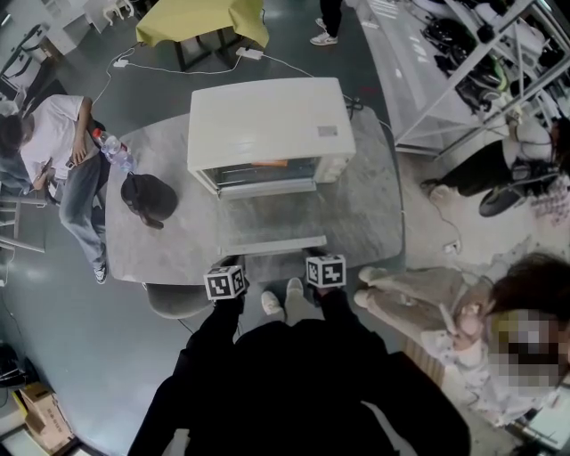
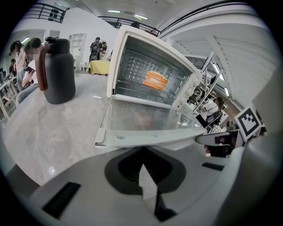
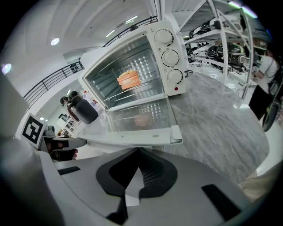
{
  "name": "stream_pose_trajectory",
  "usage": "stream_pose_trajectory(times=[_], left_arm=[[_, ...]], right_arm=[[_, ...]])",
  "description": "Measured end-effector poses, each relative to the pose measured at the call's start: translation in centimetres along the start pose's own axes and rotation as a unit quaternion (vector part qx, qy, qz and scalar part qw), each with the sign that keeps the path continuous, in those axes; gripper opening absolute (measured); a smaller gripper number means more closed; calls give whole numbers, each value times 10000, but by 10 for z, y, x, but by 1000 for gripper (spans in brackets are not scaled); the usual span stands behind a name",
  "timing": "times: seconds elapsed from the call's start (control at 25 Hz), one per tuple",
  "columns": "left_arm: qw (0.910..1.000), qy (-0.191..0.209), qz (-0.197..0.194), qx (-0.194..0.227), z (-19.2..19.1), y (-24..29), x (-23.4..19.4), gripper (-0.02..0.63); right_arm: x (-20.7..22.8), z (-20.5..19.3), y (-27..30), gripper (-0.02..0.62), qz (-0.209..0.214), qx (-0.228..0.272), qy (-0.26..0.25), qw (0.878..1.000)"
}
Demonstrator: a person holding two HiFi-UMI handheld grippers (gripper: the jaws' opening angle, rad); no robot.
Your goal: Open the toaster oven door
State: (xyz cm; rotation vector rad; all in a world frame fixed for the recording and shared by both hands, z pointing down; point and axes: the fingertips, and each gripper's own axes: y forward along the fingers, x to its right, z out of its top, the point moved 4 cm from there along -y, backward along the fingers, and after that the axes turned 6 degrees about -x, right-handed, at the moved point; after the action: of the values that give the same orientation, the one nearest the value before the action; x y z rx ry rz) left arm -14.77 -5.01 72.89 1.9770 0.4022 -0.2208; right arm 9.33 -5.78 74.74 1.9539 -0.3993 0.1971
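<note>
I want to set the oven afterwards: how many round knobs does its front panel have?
3, in one column on the toaster oven's panel, right of the open door: top knob, middle knob, bottom knob above a small red light. None appears hidden.

Bright, even indoor light falls from ceiling lamps [image 2: 114,11], seen as white strips in the left gripper view and as round spots in the right gripper view. Shadows are soft and faint. The pale table [image 2: 57,128] carries one small glare spot. Both gripper views bend strongly toward black corners, and their nearest grey surfaces are blurred; the head view is sharper, curving slightly at its edges
</note>
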Motion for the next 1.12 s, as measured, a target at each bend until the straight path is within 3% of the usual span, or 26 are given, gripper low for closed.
stream_pose_trajectory(times=[1.12], left_arm=[[9994,-141,-16,-318,-15,19,-9,3]], right_arm=[[1,-13,24,2,-70,-394,55,9992]])
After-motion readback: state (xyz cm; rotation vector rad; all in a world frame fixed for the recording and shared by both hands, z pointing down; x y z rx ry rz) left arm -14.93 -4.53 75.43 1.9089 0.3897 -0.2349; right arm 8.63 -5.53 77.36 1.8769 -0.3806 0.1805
